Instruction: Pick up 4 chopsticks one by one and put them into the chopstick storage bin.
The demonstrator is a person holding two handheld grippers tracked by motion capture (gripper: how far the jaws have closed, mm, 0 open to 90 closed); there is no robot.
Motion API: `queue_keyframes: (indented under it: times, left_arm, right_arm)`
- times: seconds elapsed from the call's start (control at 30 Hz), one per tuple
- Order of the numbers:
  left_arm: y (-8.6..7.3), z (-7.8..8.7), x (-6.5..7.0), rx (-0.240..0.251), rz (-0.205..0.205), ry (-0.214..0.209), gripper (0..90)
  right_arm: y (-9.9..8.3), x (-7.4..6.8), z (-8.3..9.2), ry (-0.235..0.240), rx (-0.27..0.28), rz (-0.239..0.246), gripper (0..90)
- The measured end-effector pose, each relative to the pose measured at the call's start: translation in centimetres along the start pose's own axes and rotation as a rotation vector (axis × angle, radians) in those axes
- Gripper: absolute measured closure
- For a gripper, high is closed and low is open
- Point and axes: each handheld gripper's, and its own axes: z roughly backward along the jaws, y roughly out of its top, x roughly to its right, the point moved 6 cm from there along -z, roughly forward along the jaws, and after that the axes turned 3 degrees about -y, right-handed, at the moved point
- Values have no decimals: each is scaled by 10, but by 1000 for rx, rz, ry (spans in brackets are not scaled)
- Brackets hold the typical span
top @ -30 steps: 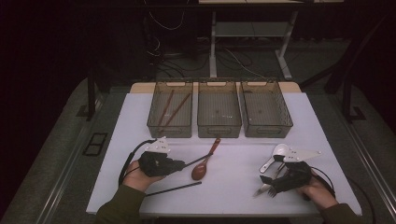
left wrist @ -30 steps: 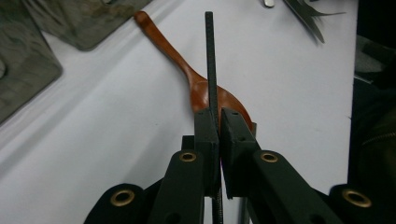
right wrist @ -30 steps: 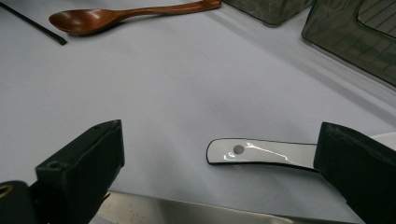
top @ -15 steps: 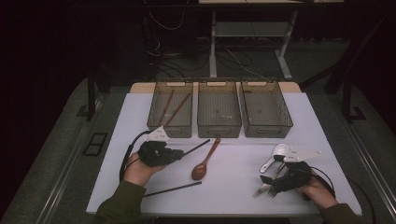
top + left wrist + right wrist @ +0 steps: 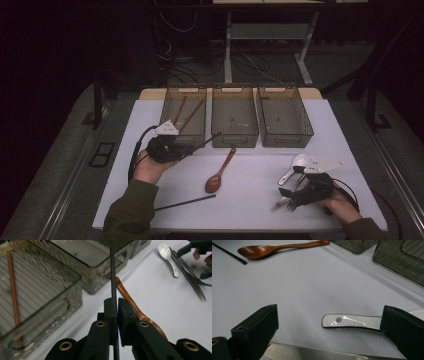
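Note:
My left gripper (image 5: 192, 146) (image 5: 117, 305) is shut on a black chopstick (image 5: 210, 139) (image 5: 113, 272). It holds the stick above the table, in front of the left bin (image 5: 167, 107) (image 5: 50, 307), with the tip pointing at the middle bin (image 5: 235, 140). Two brown chopsticks (image 5: 189, 114) lie in the left bin. At the front right, my right gripper (image 5: 294, 194) (image 5: 329, 316) stands open and low over the table. The handle of a white spoon (image 5: 296, 165) (image 5: 352, 322) lies between its jaws, and the pads are clear of it.
A brown wooden spoon (image 5: 220, 172) (image 5: 274, 249) lies mid-table. A second black chopstick (image 5: 185, 202) (image 5: 229, 253) lies near the front edge. Metal cutlery (image 5: 282, 202) (image 5: 192, 277) rests by the right gripper. The right bin (image 5: 287, 140) stands at the back.
My left gripper has risen and moved away from the person toward the left bin, carrying the black chopstick. The right gripper has stayed in place.

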Motion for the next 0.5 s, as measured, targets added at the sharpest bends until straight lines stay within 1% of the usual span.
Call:
queue_keyframes:
  times: [0.17,0.2,0.23,0.3,0.33,0.43,0.5]
  left_arm:
    - [12,-1,-10,6,5,29,852]
    - [15,-1,-13,1,2,34,851]
    - [18,-2,-16,8,8,40,851]
    - [23,-3,-21,8,12,54,851]
    - [25,-3,-24,7,14,59,851]
    - [31,-4,-35,8,23,77,852]
    - [36,-6,-41,16,38,90,852]
  right_arm:
    - [0,0,0,0,0,2,18]
    - [0,0,0,-1,1,3,18]
    - [0,1,0,-3,3,7,18]
    - [0,-1,0,2,-5,-6,18]
    - [0,0,0,0,0,1,18]
    - [0,0,0,-1,1,2,18]
    - [0,0,0,-1,2,0,18]
